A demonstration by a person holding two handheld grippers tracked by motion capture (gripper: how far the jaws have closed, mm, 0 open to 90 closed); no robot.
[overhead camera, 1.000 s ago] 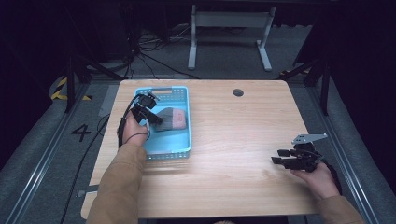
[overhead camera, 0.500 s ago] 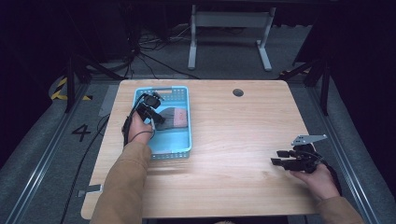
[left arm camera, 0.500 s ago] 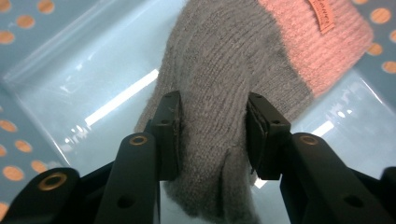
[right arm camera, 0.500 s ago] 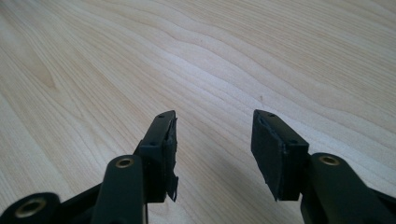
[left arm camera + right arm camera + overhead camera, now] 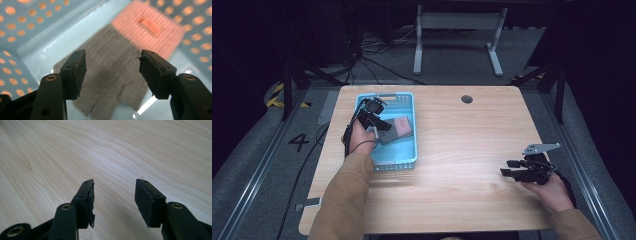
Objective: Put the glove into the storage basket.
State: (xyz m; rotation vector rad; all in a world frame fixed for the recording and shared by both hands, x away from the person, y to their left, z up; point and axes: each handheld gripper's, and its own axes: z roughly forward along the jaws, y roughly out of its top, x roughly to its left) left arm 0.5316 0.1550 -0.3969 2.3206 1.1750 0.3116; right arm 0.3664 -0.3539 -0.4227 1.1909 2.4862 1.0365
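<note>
A grey knit glove (image 5: 110, 57) with a pink cuff (image 5: 150, 27) lies flat on the floor of a blue perforated basket (image 5: 413, 135). In the high view the glove (image 5: 388, 137) rests mid-basket, its cuff (image 5: 403, 125) toward the right wall. My left gripper (image 5: 379, 125) hangs inside the basket just above it. Its jaws have just been opening, and my left gripper (image 5: 112, 67) now stands open, the glove below the pads and untouched. My right gripper (image 5: 507, 169) rests low over the bare wood at the table's right side. In its own view my right gripper (image 5: 113, 192) is open and holds nothing.
The basket sits at the back left of a wooden table (image 5: 462, 150). A round cable hole (image 5: 467, 99) lies near the far edge. A white desk frame (image 5: 457, 30) and cables stand on the floor beyond.
The left gripper's jaws have spread apart over the glove, and the left hand has shifted slightly inside the basket. The right hand has not moved.
</note>
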